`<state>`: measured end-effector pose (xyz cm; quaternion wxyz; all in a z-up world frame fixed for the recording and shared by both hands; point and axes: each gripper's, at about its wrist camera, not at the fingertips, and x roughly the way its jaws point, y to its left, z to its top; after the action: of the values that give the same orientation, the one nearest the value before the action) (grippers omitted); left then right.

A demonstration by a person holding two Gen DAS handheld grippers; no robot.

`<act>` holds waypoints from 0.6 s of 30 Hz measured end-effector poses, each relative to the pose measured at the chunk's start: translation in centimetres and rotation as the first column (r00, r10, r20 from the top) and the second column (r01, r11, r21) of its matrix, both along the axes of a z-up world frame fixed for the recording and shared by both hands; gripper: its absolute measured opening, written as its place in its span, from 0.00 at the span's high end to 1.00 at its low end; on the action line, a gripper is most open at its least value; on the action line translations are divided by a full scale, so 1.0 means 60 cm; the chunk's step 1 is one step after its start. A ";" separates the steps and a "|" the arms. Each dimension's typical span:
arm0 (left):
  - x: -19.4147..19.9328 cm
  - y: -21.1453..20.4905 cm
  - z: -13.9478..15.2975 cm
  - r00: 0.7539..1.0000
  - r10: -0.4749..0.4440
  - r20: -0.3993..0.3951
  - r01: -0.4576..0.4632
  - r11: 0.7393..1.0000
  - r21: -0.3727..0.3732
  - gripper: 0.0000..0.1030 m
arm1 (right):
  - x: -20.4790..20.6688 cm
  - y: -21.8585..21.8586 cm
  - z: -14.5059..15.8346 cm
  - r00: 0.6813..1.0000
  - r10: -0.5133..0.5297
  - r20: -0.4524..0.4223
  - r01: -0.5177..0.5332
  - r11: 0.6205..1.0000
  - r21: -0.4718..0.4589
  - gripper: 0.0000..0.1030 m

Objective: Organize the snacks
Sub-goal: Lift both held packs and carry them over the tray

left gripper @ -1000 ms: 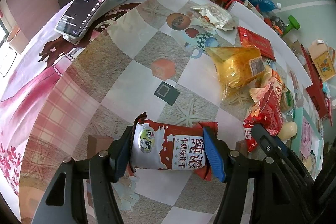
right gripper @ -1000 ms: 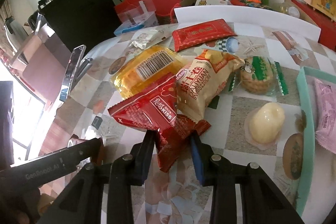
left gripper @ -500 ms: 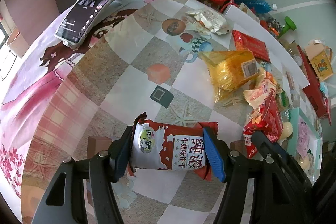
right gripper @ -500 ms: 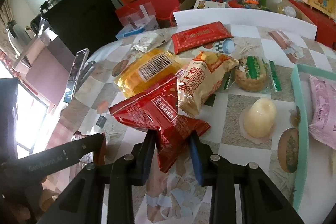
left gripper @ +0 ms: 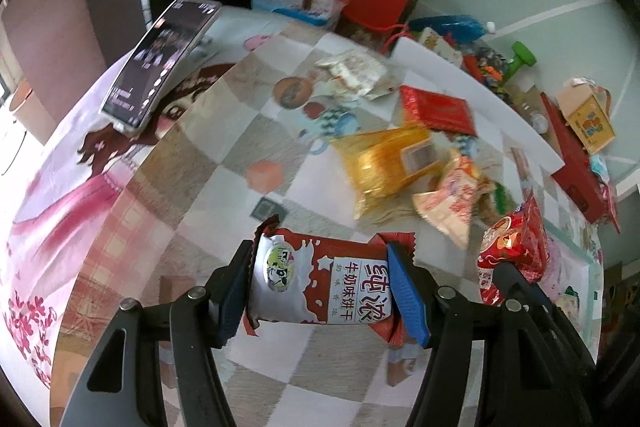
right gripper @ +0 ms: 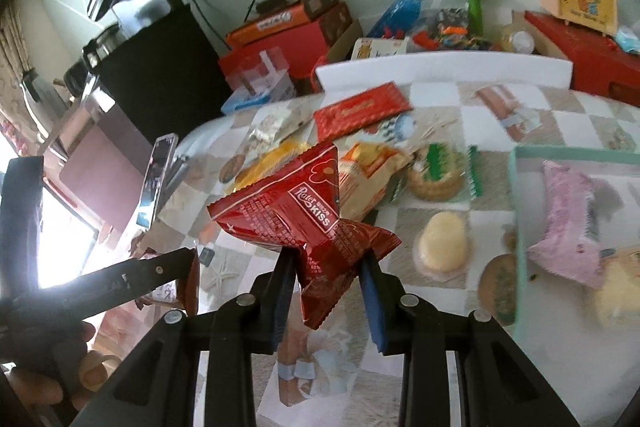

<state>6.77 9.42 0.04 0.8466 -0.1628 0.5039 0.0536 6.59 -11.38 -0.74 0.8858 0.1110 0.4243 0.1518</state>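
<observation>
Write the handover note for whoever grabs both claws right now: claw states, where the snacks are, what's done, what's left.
Left claw: shut on the milk biscuit pack, gripped end to end, above the table.
Right claw: shut on the red Rater Kiss bag, pinched at its lower end, lifted off the table.
Teal tray: sits to the right; a pink packet and a yellowish item already lie in it.
On the table: yellow bag, orange-cream bag, flat red pack, green-wrapped cookie, cream cake, clear-wrapped snacks.
Left: probably place both held packs in the tray, then the loose ones.
</observation>
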 end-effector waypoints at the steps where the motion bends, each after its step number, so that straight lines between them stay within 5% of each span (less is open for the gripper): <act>1: 0.001 -0.005 0.003 1.000 -0.007 0.006 0.007 1.000 0.004 0.36 | -0.002 -0.008 0.006 1.000 -0.010 0.012 0.010 1.000 -0.001 0.67; 18: 0.038 -0.151 0.077 0.979 -0.179 0.101 0.173 0.983 0.063 0.36 | -0.031 -0.175 0.068 0.960 -0.259 0.107 0.259 0.966 0.011 0.67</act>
<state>9.06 0.39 4.64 0.8777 -0.0970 0.4690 -0.0168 4.75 -21.87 3.34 0.9198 0.1557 0.3579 0.0397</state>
